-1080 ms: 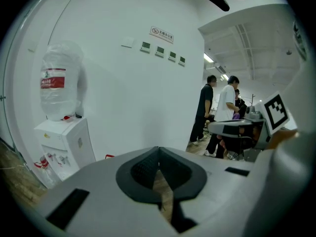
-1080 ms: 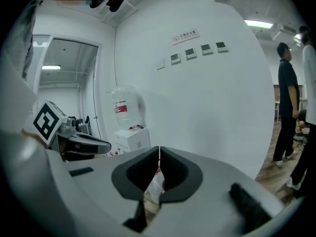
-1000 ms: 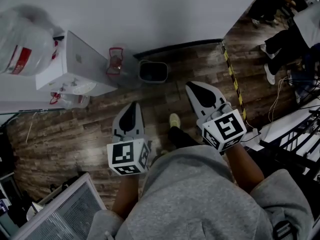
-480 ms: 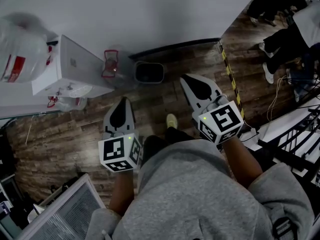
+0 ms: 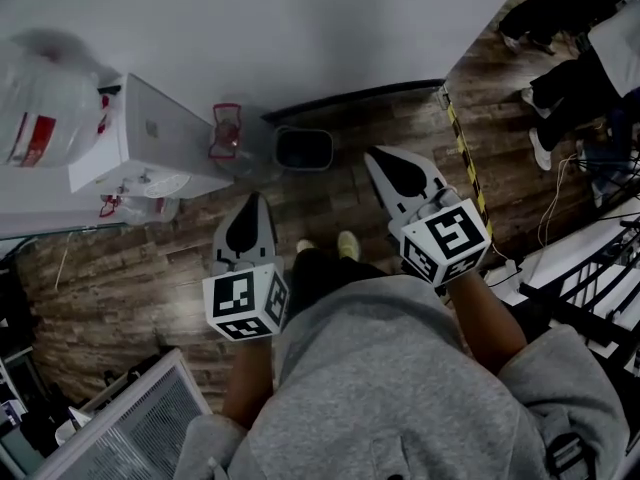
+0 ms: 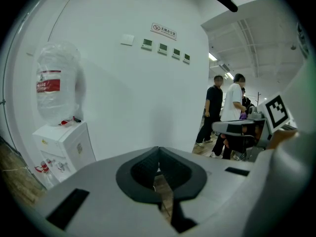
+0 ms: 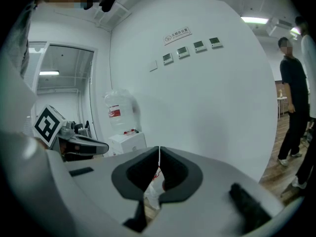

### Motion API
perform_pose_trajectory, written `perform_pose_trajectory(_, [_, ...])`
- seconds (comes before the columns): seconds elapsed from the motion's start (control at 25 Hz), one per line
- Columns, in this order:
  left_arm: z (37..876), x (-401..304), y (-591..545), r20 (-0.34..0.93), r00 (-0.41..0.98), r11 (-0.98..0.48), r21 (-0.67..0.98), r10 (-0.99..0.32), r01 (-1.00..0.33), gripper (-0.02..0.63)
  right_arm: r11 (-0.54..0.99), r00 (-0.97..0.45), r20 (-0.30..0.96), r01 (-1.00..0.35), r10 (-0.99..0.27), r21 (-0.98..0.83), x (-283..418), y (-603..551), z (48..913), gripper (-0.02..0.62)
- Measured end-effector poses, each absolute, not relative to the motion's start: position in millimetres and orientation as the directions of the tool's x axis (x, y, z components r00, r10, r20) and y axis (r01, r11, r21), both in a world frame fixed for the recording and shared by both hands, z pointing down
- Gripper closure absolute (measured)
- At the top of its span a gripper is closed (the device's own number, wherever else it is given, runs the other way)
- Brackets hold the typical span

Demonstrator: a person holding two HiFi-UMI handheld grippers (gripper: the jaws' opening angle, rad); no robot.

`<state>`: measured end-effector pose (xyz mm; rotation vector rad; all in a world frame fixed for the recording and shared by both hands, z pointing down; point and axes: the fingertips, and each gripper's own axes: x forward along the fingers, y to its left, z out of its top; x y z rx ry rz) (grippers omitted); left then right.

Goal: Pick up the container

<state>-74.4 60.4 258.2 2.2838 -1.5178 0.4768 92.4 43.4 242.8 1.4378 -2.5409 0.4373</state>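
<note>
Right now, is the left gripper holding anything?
No, the left gripper has its jaws pressed together with nothing between them.

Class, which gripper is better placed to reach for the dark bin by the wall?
Right, marginally: the right gripper reaches further forward, nearer the bin; the left gripper hangs further back. Both are shut, empty.

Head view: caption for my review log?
Left hand-held gripper and right hand-held gripper, both shut and empty, over wood floor near water dispenser and dark bin.
</note>
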Motion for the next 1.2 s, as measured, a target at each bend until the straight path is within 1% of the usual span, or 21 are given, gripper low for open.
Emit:
perform_pose_trajectory(0.4, [268, -90, 36, 0.475, 0.370, -0.357, 0.122, -0.798, -0.926, 0.592, 0.487, -0.511, 0.328, -0.859, -0.794, -0.161, 74, 21, 251, 0.569])
perform_pose_trajectory(0.8, [277, -109, -24, 0.482, 0.395, -0.371, 0.151, -0.782, -0.916, 0.592, 0.470, -0.488, 0.355, -0.871, -0.797, -0.144, 54, -38, 256, 0.569])
perform_pose_trajectory(1.2, [290, -132, -79, 0.500, 0.415, -0.370, 0.191, -0.760, -0.909, 0.592, 0.489, -0.493, 0.396, -0.864, -0.775, -0.120, 24, -96, 267, 0.569])
